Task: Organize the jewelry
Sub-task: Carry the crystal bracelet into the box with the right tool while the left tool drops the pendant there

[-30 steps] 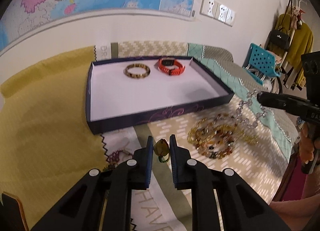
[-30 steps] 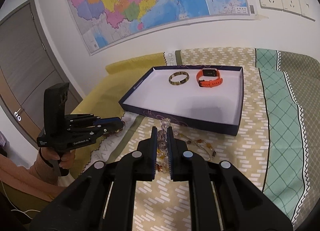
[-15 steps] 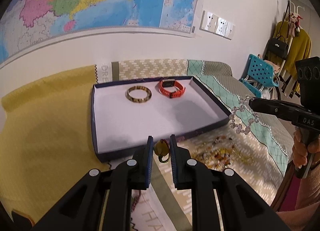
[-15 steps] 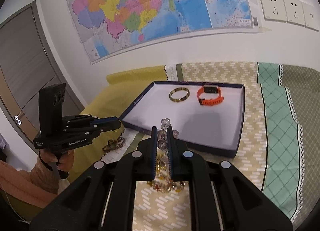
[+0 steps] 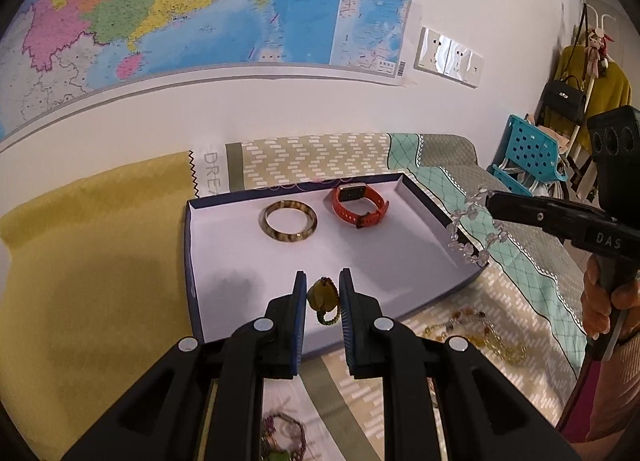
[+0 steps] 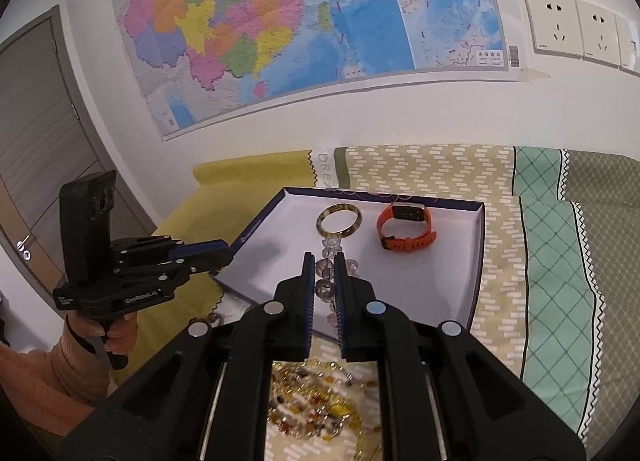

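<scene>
Clamping a smooth amber pendant (image 5: pixel 321 296), the left gripper (image 5: pixel 322 295) hangs over the tray (image 5: pixel 192 253). Right gripper (image 6: pixel 324 281) pinches a clear, faceted bead bracelet (image 6: pixel 325 273).

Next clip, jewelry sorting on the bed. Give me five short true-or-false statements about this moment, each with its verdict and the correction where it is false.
1. The left gripper is shut on a yellow-green pendant with a small bead loop. True.
2. The right gripper is open and holds nothing. False: it is shut on a clear crystal bead bracelet, which hangs from its tip.
3. The dark blue tray with a white floor holds a tortoiseshell bangle and an orange smartwatch. True.
4. The bangle and the watch overlap. False: they lie side by side, apart.
5. All amber bead strands are already in the tray. False: a heap of amber beads lies on the patterned bedspread outside the tray.
</scene>
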`<act>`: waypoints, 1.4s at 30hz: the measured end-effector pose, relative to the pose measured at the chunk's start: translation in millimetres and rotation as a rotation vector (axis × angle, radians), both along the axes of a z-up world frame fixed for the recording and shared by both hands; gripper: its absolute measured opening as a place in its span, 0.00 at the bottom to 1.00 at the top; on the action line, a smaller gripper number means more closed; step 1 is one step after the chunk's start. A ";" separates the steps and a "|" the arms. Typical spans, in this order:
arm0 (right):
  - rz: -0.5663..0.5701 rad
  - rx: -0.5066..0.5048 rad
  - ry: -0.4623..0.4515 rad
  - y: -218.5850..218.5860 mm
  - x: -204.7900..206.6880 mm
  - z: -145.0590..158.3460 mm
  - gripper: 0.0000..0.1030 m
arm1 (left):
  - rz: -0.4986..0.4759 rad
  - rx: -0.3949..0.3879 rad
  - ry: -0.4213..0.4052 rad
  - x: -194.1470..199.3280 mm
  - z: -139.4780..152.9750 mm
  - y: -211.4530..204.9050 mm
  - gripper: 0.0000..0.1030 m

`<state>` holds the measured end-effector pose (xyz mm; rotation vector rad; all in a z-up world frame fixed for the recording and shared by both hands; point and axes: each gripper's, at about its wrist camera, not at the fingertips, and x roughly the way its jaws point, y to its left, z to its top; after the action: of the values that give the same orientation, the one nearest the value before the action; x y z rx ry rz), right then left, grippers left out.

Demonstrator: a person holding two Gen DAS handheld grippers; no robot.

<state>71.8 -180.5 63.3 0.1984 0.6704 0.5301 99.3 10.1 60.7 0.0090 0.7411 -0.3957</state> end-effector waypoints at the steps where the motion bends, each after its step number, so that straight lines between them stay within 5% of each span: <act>1: -0.003 -0.003 0.003 0.4 3.2 -1.1 0.09 | 0.001 0.001 0.000 3.4 -0.1 0.2 0.14; 34: -0.014 -0.136 0.140 30.0 84.9 -60.3 0.10 | 0.087 0.068 0.167 95.9 -47.4 -14.7 0.14; 42: -0.024 -0.093 0.173 21.1 83.9 -66.6 0.27 | 0.114 0.069 0.220 108.9 -60.0 -14.9 0.14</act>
<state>155.7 -159.4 -3.3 0.1660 0.8584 0.4615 208.2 -4.8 0.8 -0.0123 0.9680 -0.2649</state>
